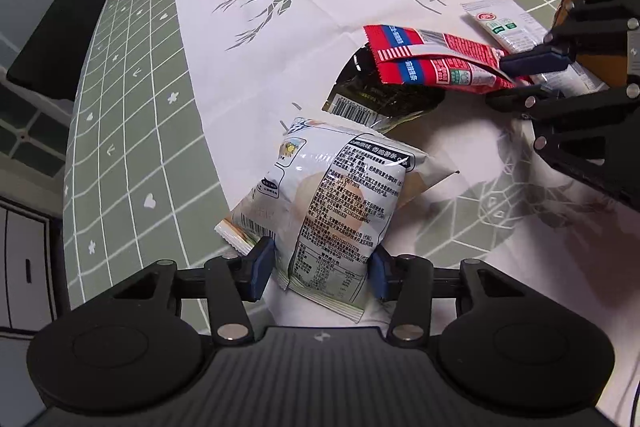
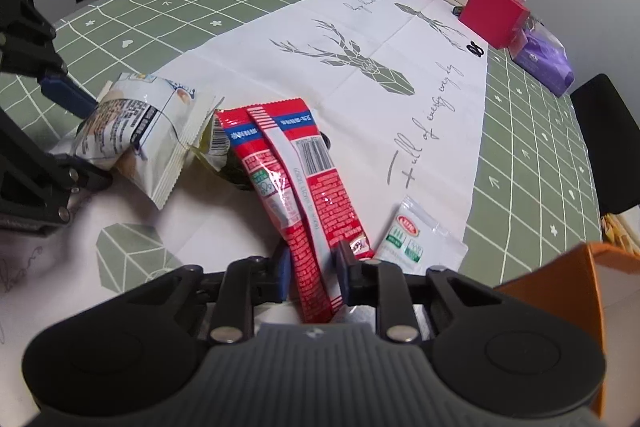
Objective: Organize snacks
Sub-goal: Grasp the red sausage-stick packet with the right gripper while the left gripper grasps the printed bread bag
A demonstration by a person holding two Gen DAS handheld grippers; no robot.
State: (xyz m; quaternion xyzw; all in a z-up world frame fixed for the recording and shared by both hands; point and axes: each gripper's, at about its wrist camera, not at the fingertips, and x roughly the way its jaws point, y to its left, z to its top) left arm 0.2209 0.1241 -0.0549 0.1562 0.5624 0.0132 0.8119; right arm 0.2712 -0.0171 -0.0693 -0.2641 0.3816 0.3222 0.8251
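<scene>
Snacks lie bunched on the white runner (image 1: 280, 7). Left gripper (image 1: 322, 269) clamps the pale chip bag (image 1: 332, 195); right gripper (image 2: 312, 273) pinches the red packet (image 2: 304, 183), which rests on a dark packet (image 1: 384, 99).

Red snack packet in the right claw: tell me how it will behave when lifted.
The red snack packet will probably flop: it is long, flat, and held at one end by the right claw. Its glossy film may slip between the pads. It looks light, though its far end overlaps the dark packet and could drag it.
</scene>
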